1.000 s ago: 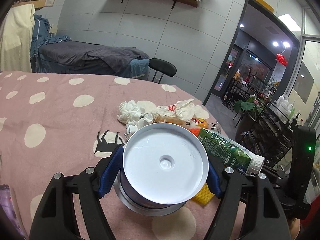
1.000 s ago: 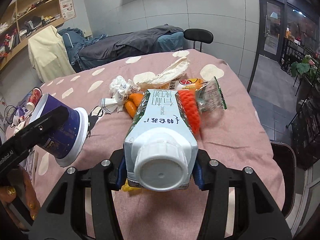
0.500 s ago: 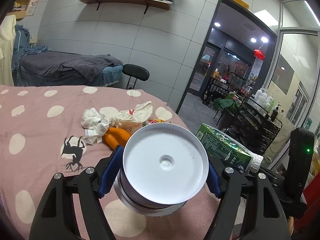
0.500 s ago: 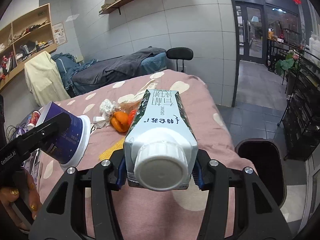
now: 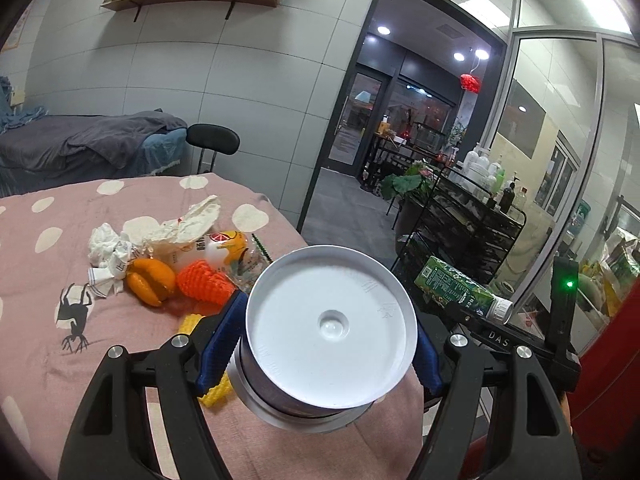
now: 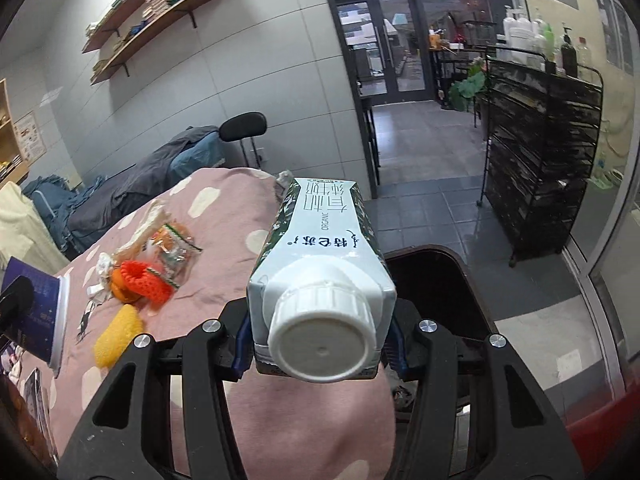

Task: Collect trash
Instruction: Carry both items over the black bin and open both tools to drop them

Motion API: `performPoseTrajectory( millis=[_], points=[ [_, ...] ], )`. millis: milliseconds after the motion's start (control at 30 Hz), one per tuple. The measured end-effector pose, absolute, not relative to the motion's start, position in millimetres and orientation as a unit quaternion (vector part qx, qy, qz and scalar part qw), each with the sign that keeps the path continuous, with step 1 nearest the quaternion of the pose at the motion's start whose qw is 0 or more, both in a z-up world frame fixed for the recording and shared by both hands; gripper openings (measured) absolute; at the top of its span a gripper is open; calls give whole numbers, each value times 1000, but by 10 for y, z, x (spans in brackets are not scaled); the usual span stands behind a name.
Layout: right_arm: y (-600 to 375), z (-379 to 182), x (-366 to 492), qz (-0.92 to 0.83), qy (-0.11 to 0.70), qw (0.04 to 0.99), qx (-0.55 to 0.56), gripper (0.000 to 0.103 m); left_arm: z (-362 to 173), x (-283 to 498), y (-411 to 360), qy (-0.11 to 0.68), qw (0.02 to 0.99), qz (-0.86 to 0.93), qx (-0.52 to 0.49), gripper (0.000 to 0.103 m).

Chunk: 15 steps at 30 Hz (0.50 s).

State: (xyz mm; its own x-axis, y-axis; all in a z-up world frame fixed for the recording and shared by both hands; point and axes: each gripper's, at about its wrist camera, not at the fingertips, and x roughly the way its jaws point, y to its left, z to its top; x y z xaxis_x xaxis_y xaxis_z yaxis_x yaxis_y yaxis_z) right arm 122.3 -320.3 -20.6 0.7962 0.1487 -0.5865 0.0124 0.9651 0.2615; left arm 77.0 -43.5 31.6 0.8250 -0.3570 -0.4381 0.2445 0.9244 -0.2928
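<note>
My left gripper (image 5: 328,332) is shut on a dark paper cup (image 5: 332,324) whose white lid faces the camera. The same cup (image 6: 38,320) shows at the left edge of the right wrist view. My right gripper (image 6: 320,336) is shut on a green and white milk carton (image 6: 320,256), its white screw cap toward the lens. That carton (image 5: 460,292) appears to the right in the left wrist view. More trash lies on the pink spotted tablecloth (image 5: 48,264): crumpled tissues (image 5: 106,244), snack wrappers (image 5: 200,236), orange peel (image 5: 152,282), red foam netting (image 5: 204,282), and yellow foam netting (image 6: 118,330).
A dark bin opening (image 6: 436,280) sits on the floor past the table's right edge. A black wire rack with bottles (image 6: 540,168) stands by the glass wall. A black chair (image 5: 212,140) and a covered bed (image 5: 92,140) are behind the table.
Both grippers swung to the right with their loads, away from the trash pile. The right one now hangs past the table's edge, with the dark bin in view beyond the carton.
</note>
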Motion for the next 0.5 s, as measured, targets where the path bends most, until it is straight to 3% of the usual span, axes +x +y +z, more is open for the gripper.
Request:
performPoseTrajectory(
  millis=[300, 500],
  points=[
    [-3777, -813, 1495, -49, 373, 917, 135, 52, 297, 917, -824, 257, 939, -209, -90, 72],
    [-3992, -1579, 1891, -70, 464, 873, 133, 52, 264, 1041, -1048, 268, 929, -239, -84, 72]
  ],
)
